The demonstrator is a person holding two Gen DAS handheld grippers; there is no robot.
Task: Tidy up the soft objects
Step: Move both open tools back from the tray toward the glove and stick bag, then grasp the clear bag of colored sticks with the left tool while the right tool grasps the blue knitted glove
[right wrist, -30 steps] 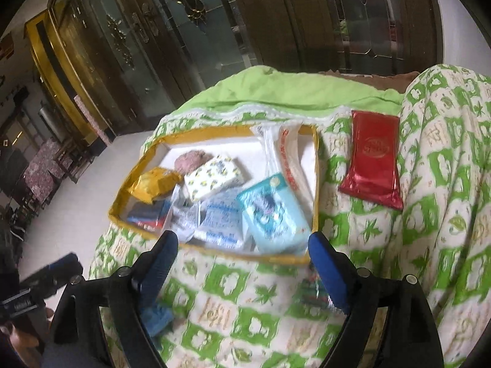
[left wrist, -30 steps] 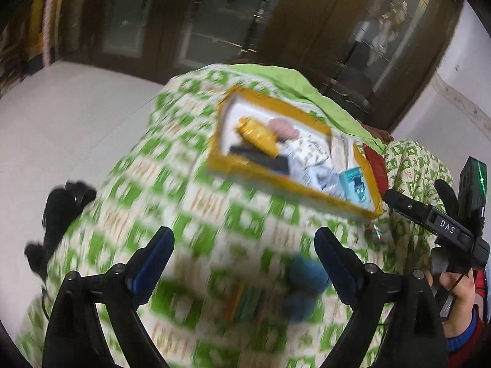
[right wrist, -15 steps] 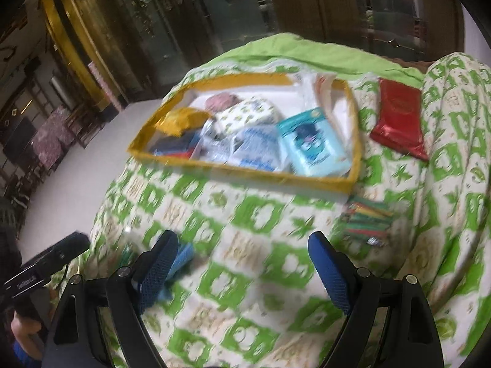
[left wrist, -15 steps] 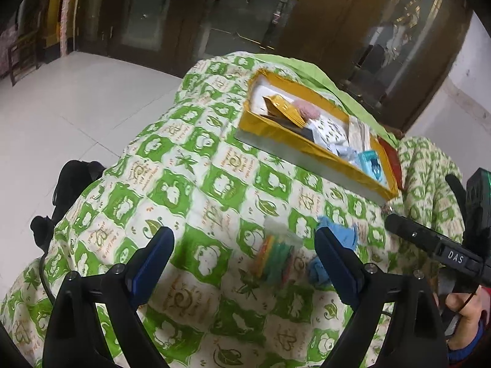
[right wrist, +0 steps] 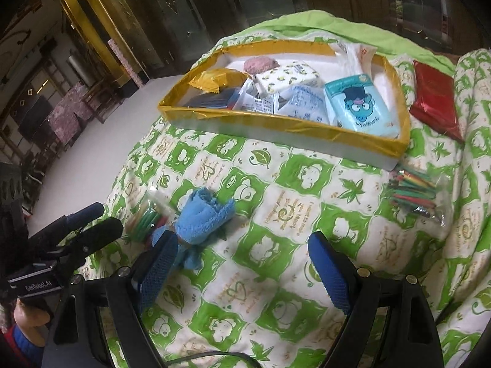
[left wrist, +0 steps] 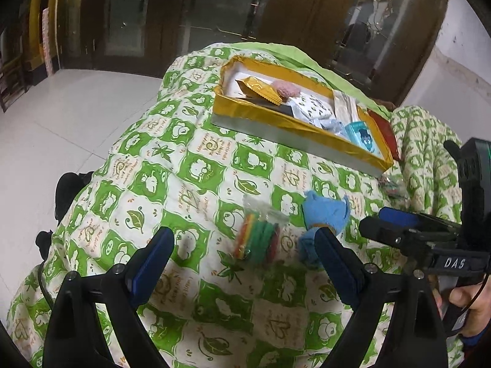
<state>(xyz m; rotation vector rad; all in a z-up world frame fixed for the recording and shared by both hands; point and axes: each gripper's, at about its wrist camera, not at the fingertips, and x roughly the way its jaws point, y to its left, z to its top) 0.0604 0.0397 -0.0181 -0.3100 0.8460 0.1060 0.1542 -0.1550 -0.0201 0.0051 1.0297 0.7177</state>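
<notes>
A gold-rimmed tray point(left wrist: 294, 125) point(right wrist: 276, 119) holds several soft packets at the far side of a green-and-white quilt point(left wrist: 190, 168). A blue cloth point(left wrist: 325, 211) point(right wrist: 205, 214) lies on the quilt beside a clear bag of coloured bands point(left wrist: 260, 236) point(right wrist: 147, 217). A second bag of coloured sticks point(right wrist: 414, 193) lies near the tray's right corner. A red packet point(right wrist: 435, 104) lies right of the tray. My left gripper point(left wrist: 245, 263) is open above the bands bag. My right gripper point(right wrist: 242, 263) is open, its left finger by the blue cloth.
The quilt covers a rounded surface that drops to a pale tiled floor point(left wrist: 55, 116) on the left. Dark wood and glass doors point(left wrist: 196, 9) stand behind. A black object point(left wrist: 67, 190) sits at the quilt's left edge.
Both grippers have pulled back from the tray and lowered toward the near part of the quilt. The blue cloth and bands bag now show closer. Both stay open.
</notes>
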